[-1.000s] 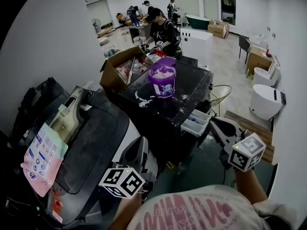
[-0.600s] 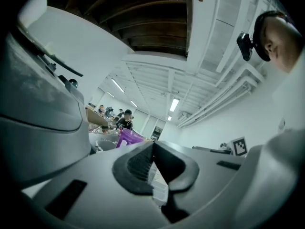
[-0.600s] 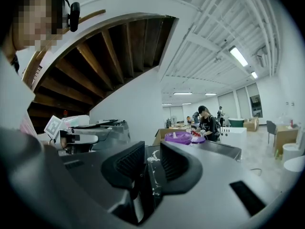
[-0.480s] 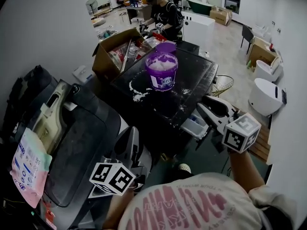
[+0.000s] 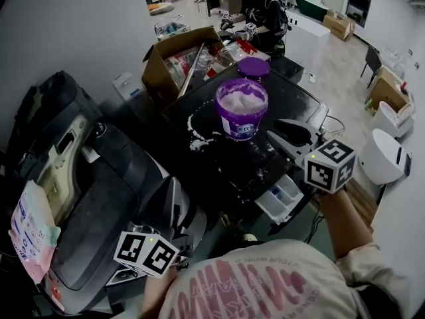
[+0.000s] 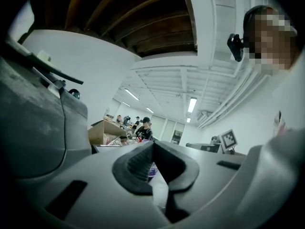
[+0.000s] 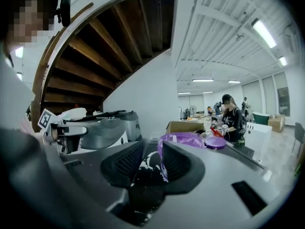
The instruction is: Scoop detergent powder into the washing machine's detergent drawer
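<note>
A purple detergent tub [image 5: 242, 108] full of white powder stands open on the black washing machine top [image 5: 219, 165]; its lid [image 5: 254, 67] lies behind it. In the right gripper view the tub [image 7: 183, 140] is straight ahead. My right gripper [image 5: 277, 137] [image 7: 151, 161] hovers over the machine top just right of the tub. Its jaws have just been opening and stand open with nothing between them. The detergent drawer [image 5: 282, 198] is pulled out below it. My left gripper [image 5: 175, 201] [image 6: 153, 144] is low at the machine's front left, its fingertips together and empty.
Spilled powder [image 5: 196, 141] streaks the machine top. An open cardboard box [image 5: 179, 58] sits behind the tub. A second grey machine [image 5: 99, 191] with a detergent pouch [image 5: 30, 234] is at left. A person [image 5: 262, 12] works at the back; white tubs [image 5: 388, 155] stand at right.
My right gripper has moved from beside the drawer up over the machine top toward the tub, and its jaws have opened. The left gripper has drifted lower left in the view.
</note>
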